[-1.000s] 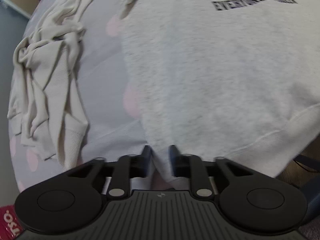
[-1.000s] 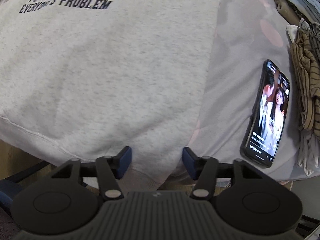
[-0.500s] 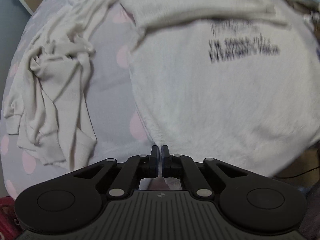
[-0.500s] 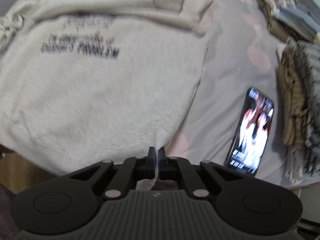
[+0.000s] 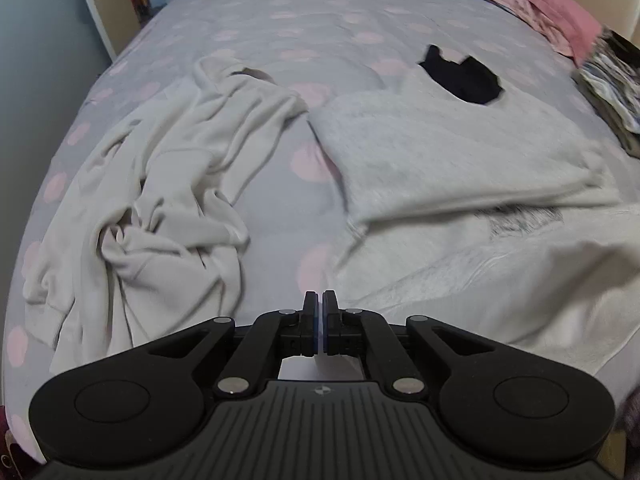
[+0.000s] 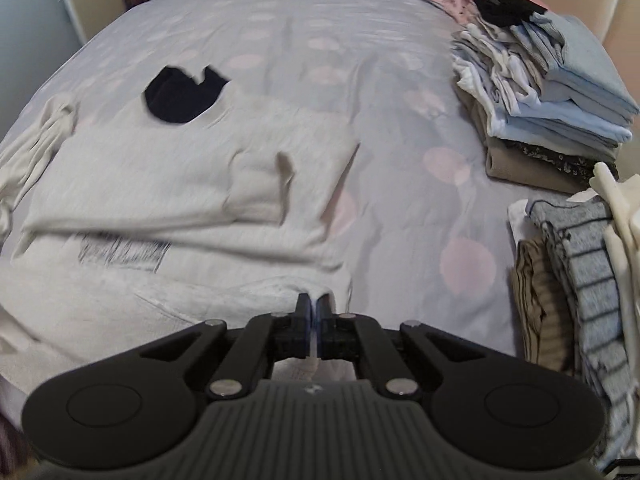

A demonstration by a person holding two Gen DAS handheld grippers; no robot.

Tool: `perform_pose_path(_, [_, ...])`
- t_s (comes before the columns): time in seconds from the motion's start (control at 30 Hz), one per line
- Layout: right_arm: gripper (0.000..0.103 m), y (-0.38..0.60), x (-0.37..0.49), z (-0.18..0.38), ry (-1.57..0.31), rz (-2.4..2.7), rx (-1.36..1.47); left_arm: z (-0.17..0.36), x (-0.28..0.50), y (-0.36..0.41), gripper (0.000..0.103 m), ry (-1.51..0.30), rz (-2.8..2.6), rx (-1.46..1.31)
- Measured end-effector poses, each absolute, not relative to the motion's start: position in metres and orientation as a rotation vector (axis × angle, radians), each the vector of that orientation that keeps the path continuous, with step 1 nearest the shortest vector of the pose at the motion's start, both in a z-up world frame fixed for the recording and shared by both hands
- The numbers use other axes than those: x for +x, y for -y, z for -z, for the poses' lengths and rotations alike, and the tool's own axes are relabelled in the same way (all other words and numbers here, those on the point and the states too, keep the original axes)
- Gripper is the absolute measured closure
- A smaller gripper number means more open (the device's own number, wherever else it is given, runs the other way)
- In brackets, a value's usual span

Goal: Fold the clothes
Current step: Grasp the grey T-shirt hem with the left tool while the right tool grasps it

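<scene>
Sweatshirt (image 6: 168,184) on bed (image 6: 304,32)

Two matching handheld tools are seen from just behind. The left gripper (image 5: 321,300) is made of matte black plastic, with a grey ribbed housing at the base marked by a small round emblem. Two broad rounded lobes, each with a shallow circular recess, are set either side. Angled black link arms are joined by silver round pins. A blue edge is seen on the inner finger faces. The right gripper (image 6: 313,303) is built identically, with the same ribbing, pins and blue trim.
</scene>
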State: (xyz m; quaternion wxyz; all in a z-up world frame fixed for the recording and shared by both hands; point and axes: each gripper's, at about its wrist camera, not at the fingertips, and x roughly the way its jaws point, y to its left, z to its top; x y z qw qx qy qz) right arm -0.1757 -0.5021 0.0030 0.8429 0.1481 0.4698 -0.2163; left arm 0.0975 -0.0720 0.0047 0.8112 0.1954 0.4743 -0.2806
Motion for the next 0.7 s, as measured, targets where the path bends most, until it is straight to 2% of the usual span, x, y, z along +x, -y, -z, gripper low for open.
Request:
perform_pose_path(0.3, [0.098,0.511,-0.136,0.041,-1.059,0.478,0.259,0.038,0.108,0.108,0.101,-1.019,0.555,0.599])
perform_pose_path(0.4, [0.095,0.509,-0.135,0.043,-1.068,0.484,0.227,0.033,0.104,0.108,0.097,-0.960,0.541,0.621])
perform_pose_path(0.5, [0.083,0.505,-0.141,0.035,-1.039,0.486,0.180,0.022,0.101,0.104,0.090,-0.899,0.530,0.612])
perform_pose_path(0.7, [0.079,0.484,-0.153,0.026,-0.982,0.423,0.061,0.005,0.079,0.108,0.086,-0.789,0.602,0.634])
